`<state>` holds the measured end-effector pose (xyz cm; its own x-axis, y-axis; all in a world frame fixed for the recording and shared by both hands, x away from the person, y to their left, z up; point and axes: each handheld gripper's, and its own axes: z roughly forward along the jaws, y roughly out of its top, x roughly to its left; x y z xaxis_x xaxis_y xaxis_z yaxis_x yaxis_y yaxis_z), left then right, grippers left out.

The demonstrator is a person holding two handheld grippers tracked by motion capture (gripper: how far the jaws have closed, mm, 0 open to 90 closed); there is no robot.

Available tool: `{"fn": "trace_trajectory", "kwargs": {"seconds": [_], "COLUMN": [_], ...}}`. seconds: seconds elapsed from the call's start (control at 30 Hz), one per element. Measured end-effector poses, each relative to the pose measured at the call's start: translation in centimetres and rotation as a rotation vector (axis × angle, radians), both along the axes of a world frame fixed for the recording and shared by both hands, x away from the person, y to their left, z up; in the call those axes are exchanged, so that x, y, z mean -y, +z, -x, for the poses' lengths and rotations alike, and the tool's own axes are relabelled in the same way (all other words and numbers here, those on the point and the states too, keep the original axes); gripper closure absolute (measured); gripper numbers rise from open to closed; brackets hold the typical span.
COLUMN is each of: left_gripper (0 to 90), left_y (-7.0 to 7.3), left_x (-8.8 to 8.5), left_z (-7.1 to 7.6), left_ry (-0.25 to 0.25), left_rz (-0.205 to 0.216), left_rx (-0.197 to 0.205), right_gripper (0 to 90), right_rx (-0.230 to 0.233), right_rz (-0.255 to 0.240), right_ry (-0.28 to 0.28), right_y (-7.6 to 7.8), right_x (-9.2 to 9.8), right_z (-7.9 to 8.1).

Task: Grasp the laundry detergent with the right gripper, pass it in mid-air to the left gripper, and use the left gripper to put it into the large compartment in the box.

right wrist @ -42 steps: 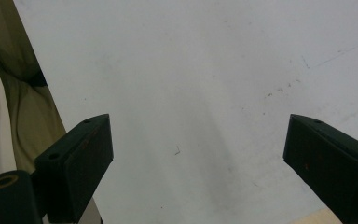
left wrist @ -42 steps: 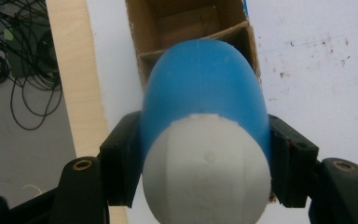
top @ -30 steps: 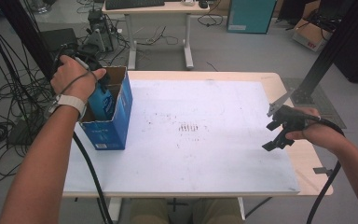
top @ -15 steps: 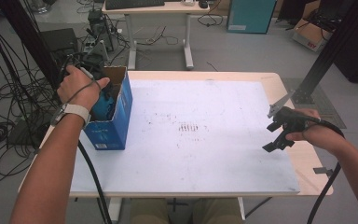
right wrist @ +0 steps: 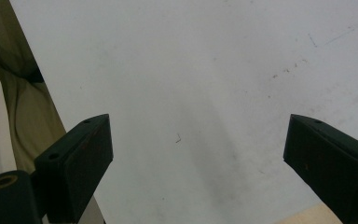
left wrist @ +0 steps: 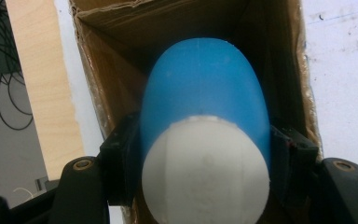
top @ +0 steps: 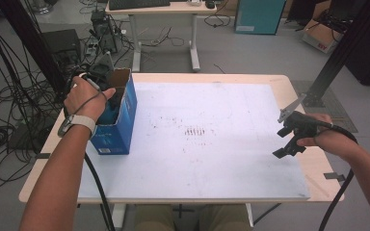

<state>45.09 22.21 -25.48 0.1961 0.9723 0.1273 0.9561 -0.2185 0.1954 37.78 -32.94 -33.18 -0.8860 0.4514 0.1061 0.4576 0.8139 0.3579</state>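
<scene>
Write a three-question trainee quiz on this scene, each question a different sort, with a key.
1. True or false: the left gripper is shut on the blue bottle with a white cap.
2. Multiple choice: the right gripper is A) clamped on the box wall, B) open above the white mat, C) shut on a cable.
3. Fill in: the bottle points down into the open top of the blue ____ at the table's left side.

Key: 1 true. 2 B. 3 cardboard box.
</scene>
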Motion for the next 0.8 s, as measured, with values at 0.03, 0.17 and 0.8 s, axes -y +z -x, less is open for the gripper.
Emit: {"fn": "trace_trajectory", "kwargs": {"seconds": [0.03, 0.17, 0.8], "left_gripper": [37.8, 37.7, 37.6], "left_y": [-0.1, -0.7, -1.1], "left_x": [0.0, -0.2, -0.3], "left_z": [0.0, -0.1, -0.2], "left_ry": [-0.002, 0.001, -0.005], "left_rz": [-0.003, -0.006, -0.01], "left_rx": [-0.003, -0.01, -0.014], "right_gripper": [8.2, 8.2, 8.1], "right_rx": [-0.002, -0.004, -0.003], "right_rz": [0.002, -0.001, -0.004], "right_ry": [0.0, -0.004, -0.008], "right_y": [0.0, -0.2, -0.4], "right_x": [0.0, 0.0, 0.2], "right_z": [0.0, 0.0, 0.2]}}
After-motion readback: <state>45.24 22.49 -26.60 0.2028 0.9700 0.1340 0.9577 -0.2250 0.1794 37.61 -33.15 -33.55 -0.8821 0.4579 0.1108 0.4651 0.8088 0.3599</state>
